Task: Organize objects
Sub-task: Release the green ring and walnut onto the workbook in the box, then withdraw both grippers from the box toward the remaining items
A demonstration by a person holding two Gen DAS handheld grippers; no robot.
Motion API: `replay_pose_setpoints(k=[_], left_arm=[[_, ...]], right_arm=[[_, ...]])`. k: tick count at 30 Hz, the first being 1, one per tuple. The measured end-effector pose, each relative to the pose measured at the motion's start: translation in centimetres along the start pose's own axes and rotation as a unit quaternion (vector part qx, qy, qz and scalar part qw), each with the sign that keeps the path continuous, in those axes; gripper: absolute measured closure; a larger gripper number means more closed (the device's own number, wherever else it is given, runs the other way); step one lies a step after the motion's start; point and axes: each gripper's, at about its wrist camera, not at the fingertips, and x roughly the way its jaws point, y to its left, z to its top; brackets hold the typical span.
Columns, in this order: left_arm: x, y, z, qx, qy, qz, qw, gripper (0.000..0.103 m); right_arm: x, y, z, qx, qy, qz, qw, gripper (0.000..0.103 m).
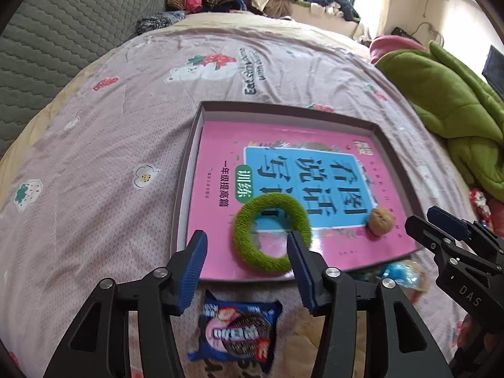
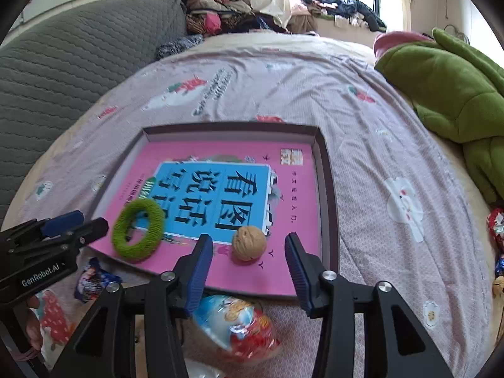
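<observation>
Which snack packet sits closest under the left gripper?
The blue Oreo packet, flat on the bedsheet directly below the open left gripper. The light-blue and red packet lies under the right gripper instead.

Book point(image 2: 293, 189) bare far side; ring point(image 2: 138, 230), walnut point(image 2: 249, 242) block near edge.

We see a glossy pink book point(image 1: 220, 163), a fuzzy green ring point(image 1: 272, 233) — perhaps yarn — a matt, wrinkled walnut point(image 2: 249, 243) and a shiny foil snack packet point(image 1: 236, 330).

Both tools held side by side, jaws wide apart: left tool point(image 1: 247, 245) empty, right tool point(image 2: 249, 249) empty too.
</observation>
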Motion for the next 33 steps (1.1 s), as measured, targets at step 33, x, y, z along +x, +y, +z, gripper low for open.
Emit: replay_pose_setpoints(k=[33], left_arm=[[-10.0, -0.9, -3.6, 0.011, -0.048, -0.028, 0.9984, 0.048]], right_arm=[[-11.6, 2.5, -3.3, -0.046, -0.08, 0.013, 0.996, 0.054]])
